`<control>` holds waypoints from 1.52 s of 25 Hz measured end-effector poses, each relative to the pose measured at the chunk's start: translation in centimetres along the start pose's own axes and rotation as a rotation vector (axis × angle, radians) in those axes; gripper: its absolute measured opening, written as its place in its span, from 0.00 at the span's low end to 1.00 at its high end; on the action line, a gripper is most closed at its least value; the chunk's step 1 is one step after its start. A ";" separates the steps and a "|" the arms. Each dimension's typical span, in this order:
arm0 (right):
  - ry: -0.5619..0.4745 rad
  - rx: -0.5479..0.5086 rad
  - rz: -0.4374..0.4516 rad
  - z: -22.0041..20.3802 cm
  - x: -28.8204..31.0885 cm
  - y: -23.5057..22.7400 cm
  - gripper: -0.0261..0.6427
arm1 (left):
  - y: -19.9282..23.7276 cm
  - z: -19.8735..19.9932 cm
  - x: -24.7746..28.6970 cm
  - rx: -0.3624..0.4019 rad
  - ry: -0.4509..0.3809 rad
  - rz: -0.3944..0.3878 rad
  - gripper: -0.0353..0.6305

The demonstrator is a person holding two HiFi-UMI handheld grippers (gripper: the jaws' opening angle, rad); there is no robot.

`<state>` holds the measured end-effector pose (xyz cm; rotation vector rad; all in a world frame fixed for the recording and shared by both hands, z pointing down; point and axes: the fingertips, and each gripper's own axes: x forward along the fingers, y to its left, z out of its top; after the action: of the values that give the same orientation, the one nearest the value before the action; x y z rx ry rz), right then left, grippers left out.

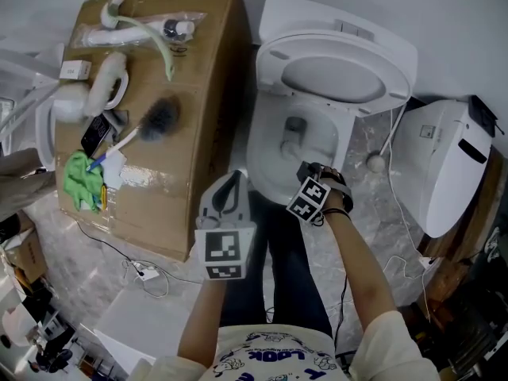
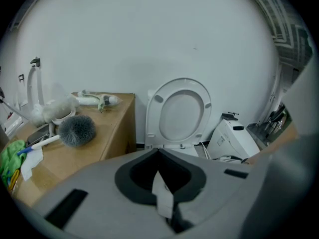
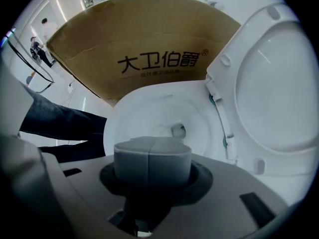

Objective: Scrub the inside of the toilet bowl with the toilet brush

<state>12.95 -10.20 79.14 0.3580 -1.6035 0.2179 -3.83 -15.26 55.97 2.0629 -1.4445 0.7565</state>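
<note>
A white toilet bowl stands in the middle of the head view with its seat and lid raised. The toilet brush, grey bristles on a white handle, lies on a cardboard box left of the toilet. It also shows in the left gripper view as the brush. My left gripper is shut and empty, near the box's front right corner, well short of the brush. My right gripper is shut and empty over the bowl's front rim. Its own view looks into the bowl past the gripper.
On the box lie a green cloth, a phone, a white holder and pipe parts. A white appliance stands right of the toilet. Cables trail on the marble floor. The person's legs stand before the bowl.
</note>
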 end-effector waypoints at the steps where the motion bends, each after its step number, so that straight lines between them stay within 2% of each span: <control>1: 0.003 0.008 -0.006 0.0 0.3 -0.3 0.28 | 0.0 0.0 0.0 0.000 0.000 0.000 0.06; 9: -0.008 0.089 -0.005 -0.7 0.9 -1.6 0.28 | -0.1 0.0 0.2 0.000 -0.002 -0.002 0.06; 17: -0.013 -0.050 0.060 -2.2 -1.7 -0.2 0.28 | -0.6 0.4 0.3 0.000 -0.006 -0.011 0.06; 24: 0.026 -0.040 0.127 -4.2 -4.3 -0.4 0.28 | -1.0 1.2 0.3 -0.003 -0.018 -0.015 0.06; 32: 0.062 0.060 0.005 -5.4 -3.8 -4.9 0.28 | -0.9 1.4 0.0 -0.006 -0.022 -0.006 0.06; 38: 0.035 0.078 -0.162 -4.4 -3.8 -8.4 0.28 | -0.5 1.1 -0.3 -0.016 -0.020 0.004 0.06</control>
<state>20.22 -16.05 75.06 0.5389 -1.5262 0.1624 -3.23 -15.67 54.97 2.0622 -1.4617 0.7257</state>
